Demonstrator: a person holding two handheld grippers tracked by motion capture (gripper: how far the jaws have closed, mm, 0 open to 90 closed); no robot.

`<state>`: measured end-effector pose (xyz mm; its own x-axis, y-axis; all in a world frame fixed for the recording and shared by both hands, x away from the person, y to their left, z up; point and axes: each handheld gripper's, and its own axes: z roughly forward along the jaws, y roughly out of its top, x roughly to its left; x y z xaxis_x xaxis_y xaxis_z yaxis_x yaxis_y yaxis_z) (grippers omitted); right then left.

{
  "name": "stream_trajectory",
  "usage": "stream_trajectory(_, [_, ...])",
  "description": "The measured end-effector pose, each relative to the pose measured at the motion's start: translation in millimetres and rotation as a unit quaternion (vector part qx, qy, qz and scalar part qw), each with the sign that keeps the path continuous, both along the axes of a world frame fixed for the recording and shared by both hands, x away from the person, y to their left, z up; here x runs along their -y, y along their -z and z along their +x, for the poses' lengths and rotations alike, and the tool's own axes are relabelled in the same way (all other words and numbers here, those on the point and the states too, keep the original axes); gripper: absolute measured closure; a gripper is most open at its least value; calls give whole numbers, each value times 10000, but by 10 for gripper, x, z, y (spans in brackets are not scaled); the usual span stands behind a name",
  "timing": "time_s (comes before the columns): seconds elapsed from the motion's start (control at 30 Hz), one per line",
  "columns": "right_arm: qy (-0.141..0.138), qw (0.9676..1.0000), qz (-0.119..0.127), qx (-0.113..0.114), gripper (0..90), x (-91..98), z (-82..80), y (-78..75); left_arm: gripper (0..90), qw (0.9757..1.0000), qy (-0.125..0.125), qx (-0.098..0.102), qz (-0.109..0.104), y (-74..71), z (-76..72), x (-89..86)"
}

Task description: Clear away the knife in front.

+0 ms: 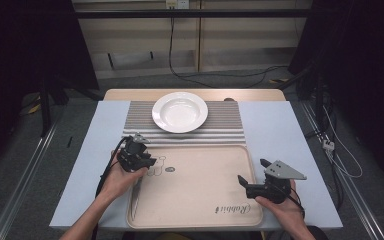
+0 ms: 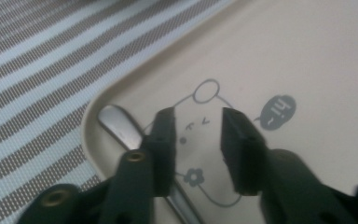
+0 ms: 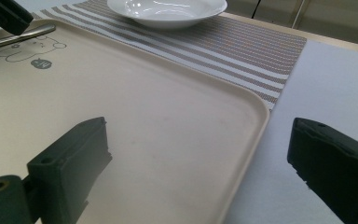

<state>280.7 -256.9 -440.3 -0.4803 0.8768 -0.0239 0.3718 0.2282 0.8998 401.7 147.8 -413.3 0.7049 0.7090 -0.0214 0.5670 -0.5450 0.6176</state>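
Note:
A beige tray (image 1: 200,185) with a cartoon print lies on the table's near half. A metal utensil (image 1: 135,192) rests along its left rim; its rounded end (image 2: 119,123) runs under one jaw in the left gripper view. My left gripper (image 1: 147,161) hovers open over the tray's far left corner, nothing between its fingers (image 2: 198,116). My right gripper (image 1: 253,171) stands wide open at the tray's right rim, its jaws straddling the edge (image 3: 200,130). A white plate (image 1: 180,111) sits empty on a striped placemat (image 1: 225,120) behind the tray.
The white table top (image 1: 275,130) extends on both sides of the tray. In the right gripper view the plate (image 3: 168,9) is far ahead and the utensil (image 3: 18,36) lies at the upper left. Cables trail over the floor beyond the table.

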Motion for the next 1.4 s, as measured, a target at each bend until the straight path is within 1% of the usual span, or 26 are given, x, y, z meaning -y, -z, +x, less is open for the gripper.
stream_trajectory(0.03, [-2,10000,-3,-4,57,-2,0,0,543,9999,-71,89,-63,-9,-8,0])
stream_trajectory(0.1, [1,10000,-2,-5,57,-2,1,1,425,9998,-53,150,-89,-32,-3,-16])
stream_trajectory(0.2, [11,10000,0,-4,57,1,-2,-1,316,9997,-90,221,-108,-33,-1,-12])
stream_trajectory(0.23, [11,10000,-2,-1,57,1,-2,-1,275,9997,-82,212,-107,-30,2,-8])
stream_trajectory(0.27, [6,10000,-3,4,57,0,-2,-2,228,9998,-77,192,-74,-28,2,4])
stream_trajectory(0.33, [4,10000,-5,-1,57,-1,-1,-1,162,9998,-37,181,82,-24,-8,48])
stream_trajectory(0.37, [12,10000,-8,0,57,-1,-1,-1,119,9998,32,198,64,-25,-15,65])
stream_trajectory(0.43, [27,10000,-9,4,58,2,0,-1,69,9996,45,264,22,-41,-34,95])
stream_trajectory(0.47, [28,10000,-12,8,57,3,0,-1,62,9994,96,320,82,-61,-45,104])
stream_trajectory(0.53, [30,10000,-7,13,57,4,-2,-2,66,9989,81,457,115,-111,-77,112])
stream_trajectory(0.63, [39,10000,-6,9,58,5,2,-1,67,9975,119,703,0,-190,-129,96])
stream_trajectory(0.67, [45,10000,-17,14,58,3,4,0,67,9972,153,736,-43,-204,-146,87])
stream_trajectory(0.73, [54,10000,-15,0,57,1,9,2,64,9972,164,731,-48,-220,-173,72])
stream_trajectory(0.8, [61,10000,-24,6,57,-1,10,3,63,9971,178,731,-117,-233,-199,44])
stream_trajectory(0.87, [66,10000,-17,1,57,0,10,3,63,9969,86,773,-115,-249,-214,23])
stream_trajectory(0.9, [66,10000,-17,3,57,1,9,3,63,9964,0,834,-164,-262,-223,7])
stream_trajectory(0.97, [62,10000,-15,2,57,2,7,2,63,9941,-174,1049,-207,-284,-248,-27])
stream_trajectory(1.0, [66,10000,-18,6,57,1,5,2,62,9935,-231,1100,-195,-299,-259,-45])
stream_trajectory(1.03, [64,10000,-16,6,57,1,4,2,58,9923,-265,1190,-239,-305,-271,-60])
stream_trajectory(1.1, [63,10000,-18,11,57,2,5,2,57,9916,-290,1209,-365,-314,-291,-92])
stream_trajectory(1.17, [66,10000,-15,5,57,2,5,2,61,9907,-283,1257,-428,-310,-319,-134])
stream_trajectory(1.2, [64,10000,-15,7,57,2,4,1,59,9908,-261,1247,-460,-306,-336,-159])
stream_trajectory(1.23, [61,10000,-14,5,57,1,2,1,59,9911,-237,1222,-468,-299,-350,-186])
stream_trajectory(1.3, [57,10000,-15,12,57,3,1,1,60,9916,-308,1158,-488,-281,-375,-243])
stream_trajectory(1.37, [61,10000,-11,-3,57,2,3,3,59,9904,-406,1241,-447,-259,-399,-298])
stream_trajectory(1.4, [58,10000,-16,-8,58,0,3,3,54,9902,-428,1246,-472,-244,-407,-321])
